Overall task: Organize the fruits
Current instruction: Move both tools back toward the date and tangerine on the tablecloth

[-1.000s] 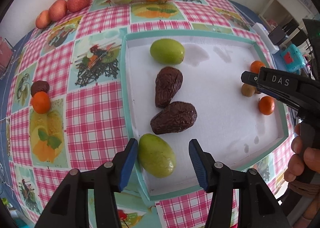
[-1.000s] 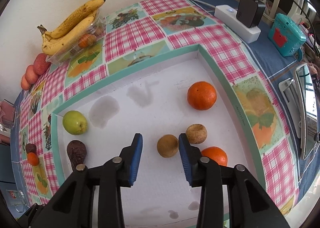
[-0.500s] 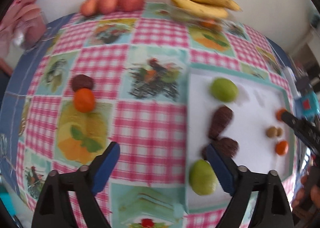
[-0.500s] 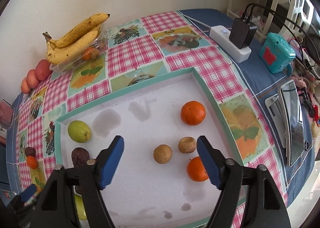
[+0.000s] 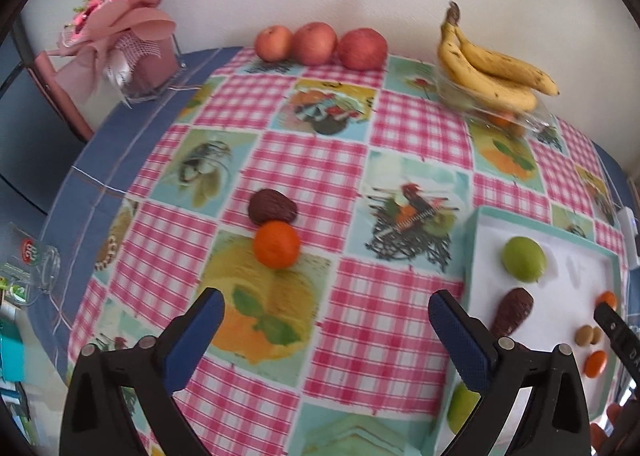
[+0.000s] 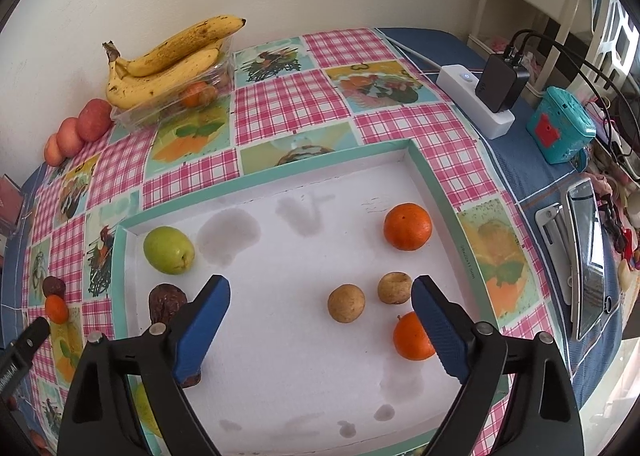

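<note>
Left tool (image 5: pixel 326 330) hovering with jaws spread wide and holding nothing, right tool (image 6: pixel 320 316) likewise gaping wide, empty

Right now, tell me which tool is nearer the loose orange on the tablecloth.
Left. The left tool hovers open just short of the orange outside the tray; the right tool is open over the tray, well away.

- I count three oranges (image 6: pixel 407 226) in view
- two green fruits (image 6: pixel 169 245)
- two small tan fruits (image 6: pixel 346 303)
- three apples (image 5: pixel 314 43)
- two bananas (image 6: pixel 176 60)
- two grippers (image 6: pixel 320 322)
</note>
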`<state>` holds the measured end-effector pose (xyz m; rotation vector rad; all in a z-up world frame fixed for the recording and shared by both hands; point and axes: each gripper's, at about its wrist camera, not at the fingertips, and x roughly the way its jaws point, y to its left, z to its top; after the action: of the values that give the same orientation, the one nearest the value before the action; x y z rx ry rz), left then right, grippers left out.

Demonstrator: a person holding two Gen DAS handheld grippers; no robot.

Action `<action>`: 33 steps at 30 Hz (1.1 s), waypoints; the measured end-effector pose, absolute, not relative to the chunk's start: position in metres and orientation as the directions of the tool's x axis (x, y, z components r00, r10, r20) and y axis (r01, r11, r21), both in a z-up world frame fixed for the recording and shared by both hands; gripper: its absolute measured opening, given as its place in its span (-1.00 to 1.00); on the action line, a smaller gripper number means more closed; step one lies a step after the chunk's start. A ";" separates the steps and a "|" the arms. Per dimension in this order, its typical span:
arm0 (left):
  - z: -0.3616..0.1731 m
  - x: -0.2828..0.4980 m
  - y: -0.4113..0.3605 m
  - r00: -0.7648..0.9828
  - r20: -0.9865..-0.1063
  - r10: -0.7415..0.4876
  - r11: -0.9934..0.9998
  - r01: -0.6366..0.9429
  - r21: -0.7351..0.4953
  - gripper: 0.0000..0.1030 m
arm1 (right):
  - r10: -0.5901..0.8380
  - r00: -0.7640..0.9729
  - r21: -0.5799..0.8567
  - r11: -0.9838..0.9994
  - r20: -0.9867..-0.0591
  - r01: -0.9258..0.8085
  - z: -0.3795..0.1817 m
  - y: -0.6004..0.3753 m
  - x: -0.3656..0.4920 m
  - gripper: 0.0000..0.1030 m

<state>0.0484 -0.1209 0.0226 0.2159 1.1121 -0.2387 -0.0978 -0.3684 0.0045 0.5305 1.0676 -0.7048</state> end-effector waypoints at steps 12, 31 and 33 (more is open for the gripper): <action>0.009 0.076 -0.101 0.427 -0.904 0.008 0.959 0.253 0.128 1.00 | -0.241 0.285 0.038 0.700 -0.928 0.714 -0.001 -0.349 -0.083 0.80; 0.023 0.121 -0.022 0.445 -0.895 0.038 0.989 0.110 0.097 1.00 | -0.227 0.315 0.000 0.812 -0.921 0.584 0.008 -0.270 -0.015 0.80; 0.024 0.122 -0.019 0.446 -0.894 0.035 0.990 0.105 0.092 1.00 | -0.218 0.320 0.009 0.815 -0.922 0.579 0.008 -0.264 -0.010 0.80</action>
<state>0.1224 -0.0193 0.0236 0.1407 1.1084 -0.0433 -0.0104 -0.2640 0.0080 0.3689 1.1313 -0.5393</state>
